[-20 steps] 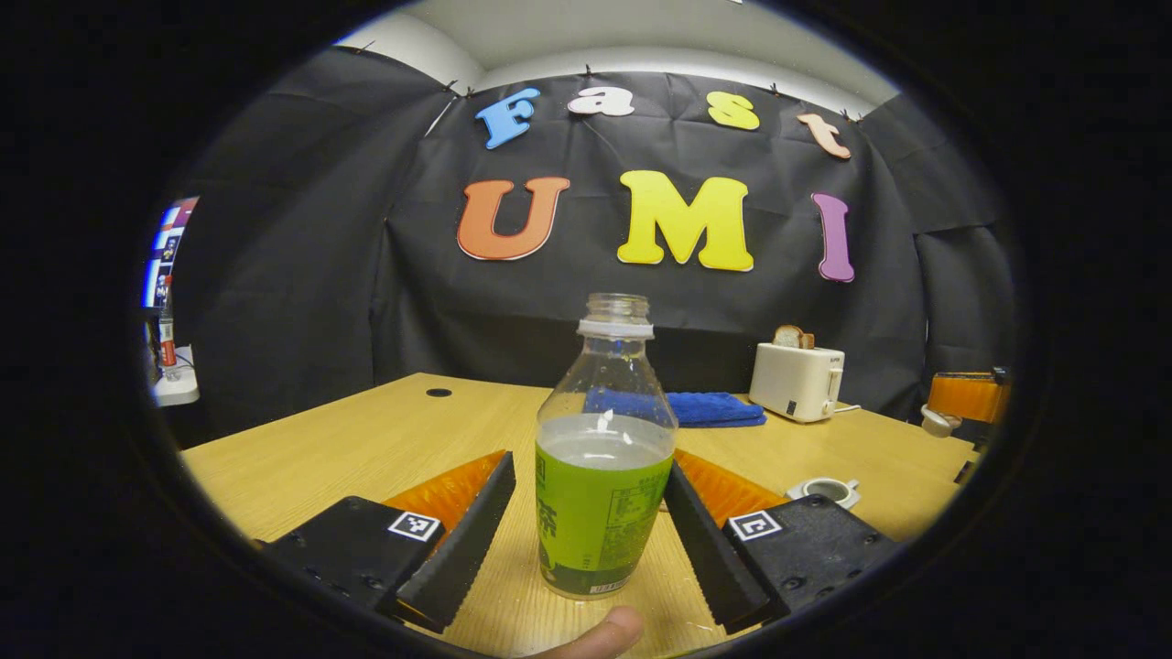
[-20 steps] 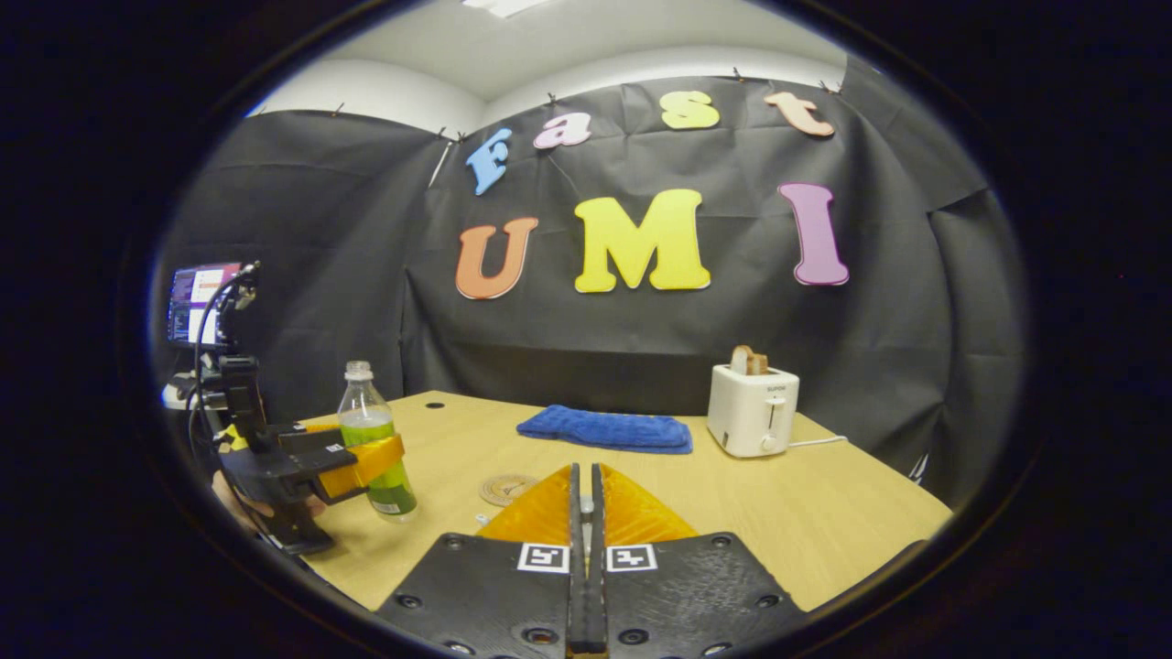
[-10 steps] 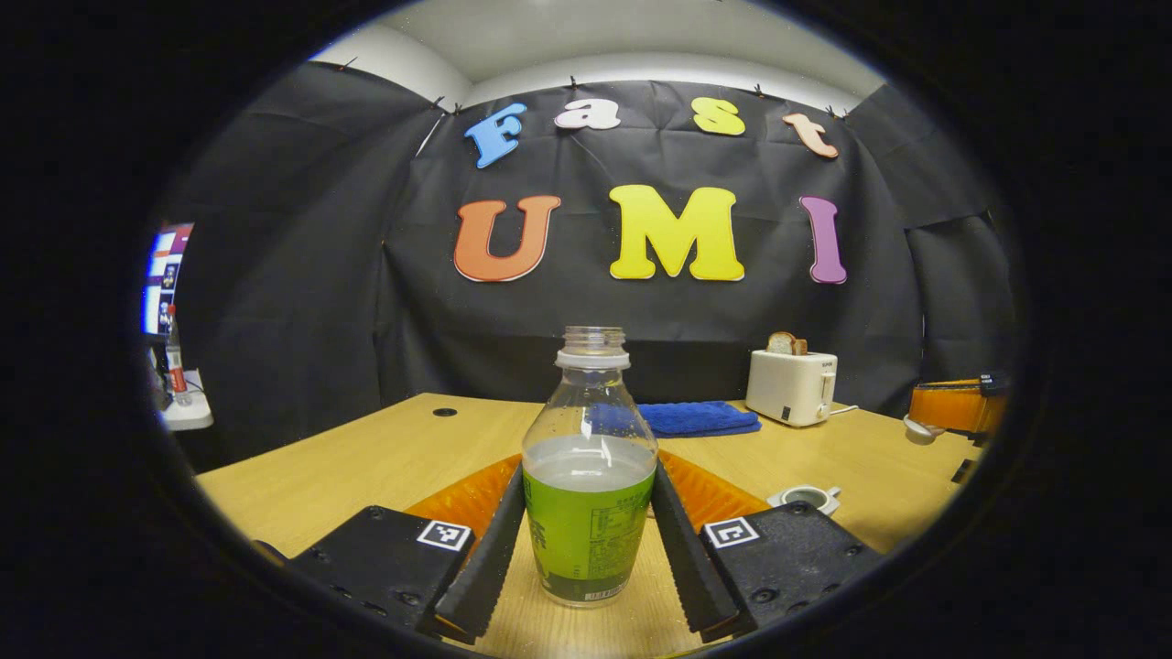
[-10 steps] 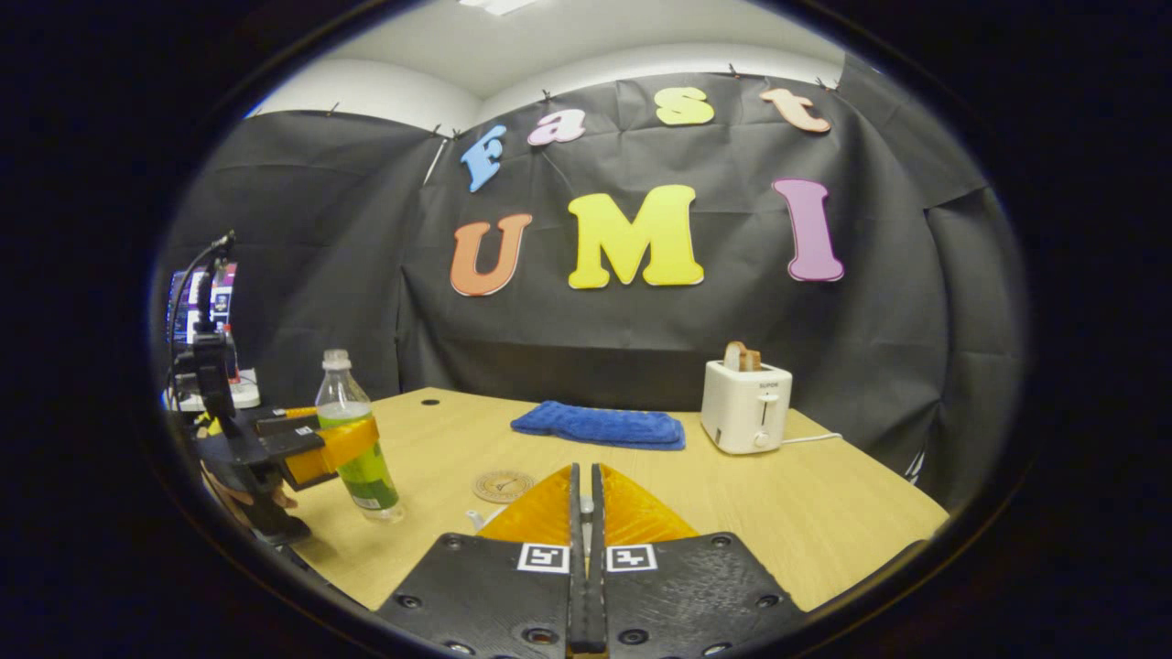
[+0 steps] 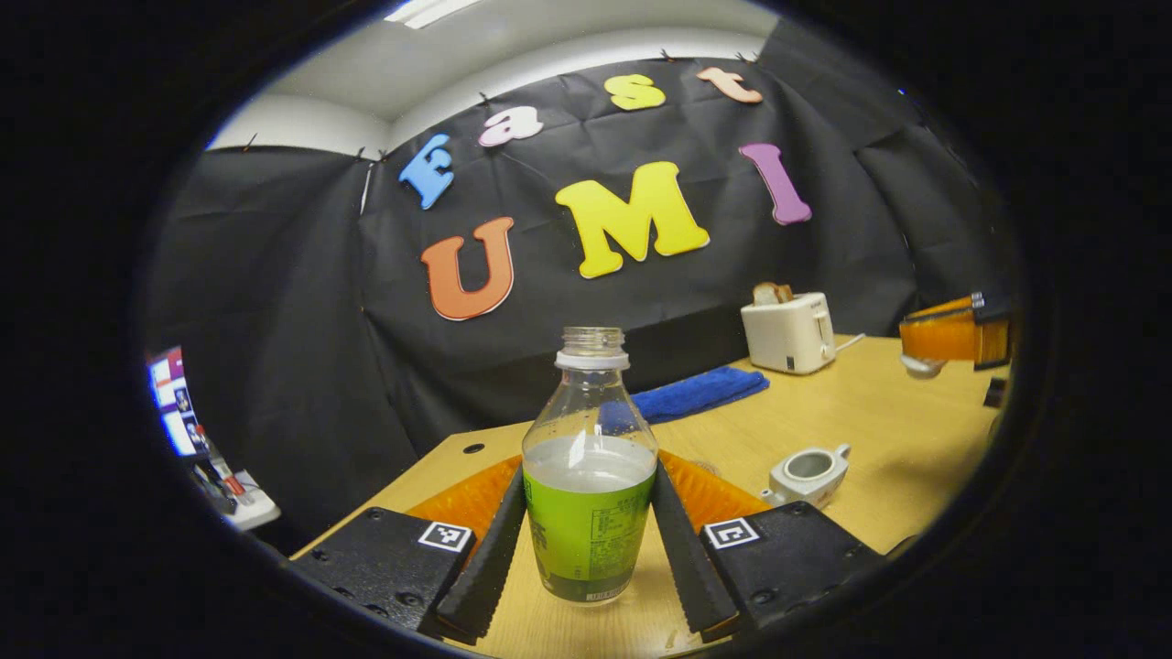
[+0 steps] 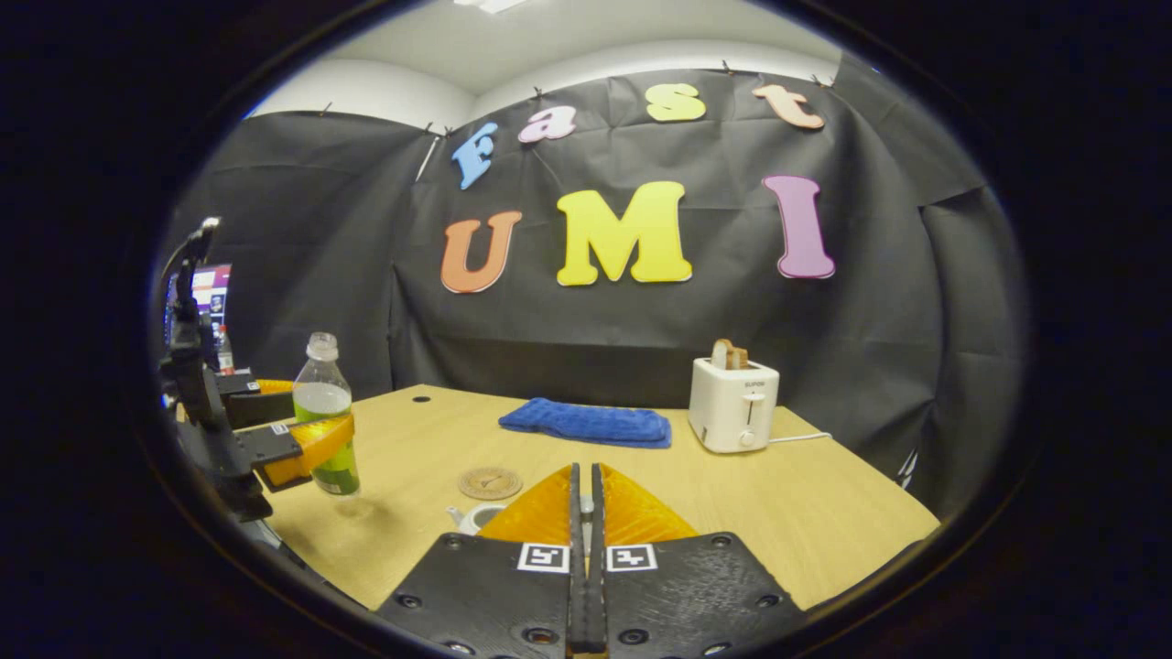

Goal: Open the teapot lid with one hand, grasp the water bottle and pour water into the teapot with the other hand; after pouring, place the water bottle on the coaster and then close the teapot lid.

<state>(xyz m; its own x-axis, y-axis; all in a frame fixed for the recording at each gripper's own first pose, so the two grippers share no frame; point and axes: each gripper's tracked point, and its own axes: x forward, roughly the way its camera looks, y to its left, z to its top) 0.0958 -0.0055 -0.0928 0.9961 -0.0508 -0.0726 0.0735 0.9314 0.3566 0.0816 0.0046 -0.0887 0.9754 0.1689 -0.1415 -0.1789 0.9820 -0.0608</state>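
The clear water bottle (image 5: pixel 591 513) has a green label, no cap, and is about half full. My left gripper (image 5: pixel 588 476) is shut on its labelled body. In the right gripper view the bottle (image 6: pixel 325 430) hangs near upright just above the table's left side, with its shadow under it and the left gripper (image 6: pixel 307 444) around it. The small white teapot (image 5: pixel 806 471) stands lidless on the table, right of the bottle. Above and beyond it my right gripper (image 5: pixel 916 352) holds the white lid (image 5: pixel 920 366). My right gripper (image 6: pixel 583 471) is shut, half hiding the teapot (image 6: pixel 469 517). The round coaster (image 6: pixel 490 482) lies behind the teapot.
A blue towel (image 6: pixel 586 423) and a white toaster (image 6: pixel 732 405) with toast stand along the back of the wooden table (image 6: pixel 824 522). A monitor (image 6: pixel 209 302) and cables sit off the table's left side.
My left gripper shut on the bottle, then lifted it off the table and rolled a little. The right gripper stayed about where it was, still shut.
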